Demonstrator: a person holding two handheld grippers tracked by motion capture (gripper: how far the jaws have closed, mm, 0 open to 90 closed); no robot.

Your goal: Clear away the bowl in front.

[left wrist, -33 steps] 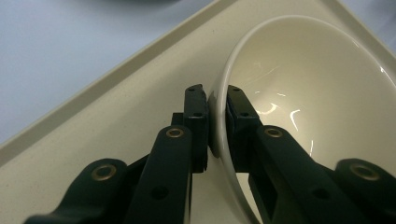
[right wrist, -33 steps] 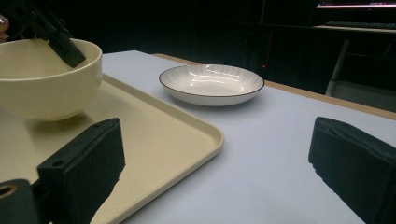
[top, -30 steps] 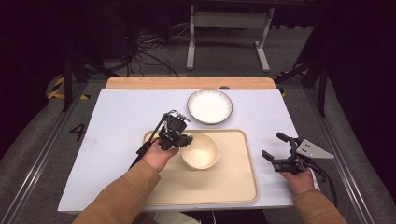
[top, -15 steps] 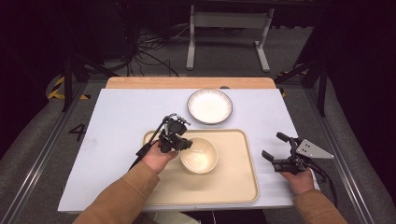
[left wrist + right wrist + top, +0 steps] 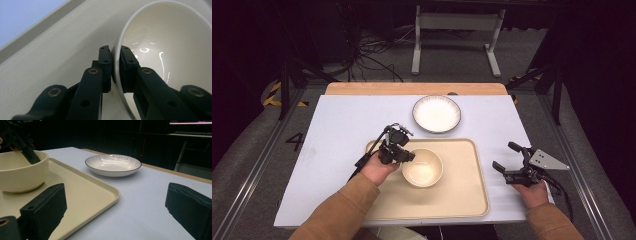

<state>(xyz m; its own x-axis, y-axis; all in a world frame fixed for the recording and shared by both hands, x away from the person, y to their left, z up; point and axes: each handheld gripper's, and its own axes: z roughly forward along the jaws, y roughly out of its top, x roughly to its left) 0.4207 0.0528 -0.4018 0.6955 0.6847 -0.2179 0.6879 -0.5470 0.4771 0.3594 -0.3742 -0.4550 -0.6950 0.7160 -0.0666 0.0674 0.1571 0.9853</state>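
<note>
From the high view, I am holding the left gripper [image 5: 404,156] clamped on the near-left rim of the cream bowl [image 5: 422,168], which is sitting on the beige tray [image 5: 462,197] toward its left half. The tray is lying on the white worktop [image 5: 337,125], close to my edge of it. Beyond the tray, just past its far rim, a white plate [image 5: 436,113] with a dark edge is resting on the worktop. My right gripper [image 5: 508,157] is hovering over the worktop just off the tray's right rim, its jaws standing wide apart with nothing between them, well away from the bowl.

In the left gripper view, I am seeing the two black jaws pinching the bowl's thin rim [image 5: 115,62], one pad pressing the outer wall and the other the glossy inner wall. The bowl [image 5: 162,50] is looking empty inside, and the tray floor [image 5: 62,50] is spreading out on the left, with its raised rim and a strip of the worktop [image 5: 22,15] beyond.

In the right gripper view, I am looking between widely parted jaws at bare worktop [image 5: 150,207]. The tray's rounded corner [image 5: 110,190] is lying at left, the bowl [image 5: 22,172] is sitting on it farther off with the left gripper [image 5: 30,155] biting its rim, and the plate [image 5: 113,164] is standing apart from the tray.
</note>
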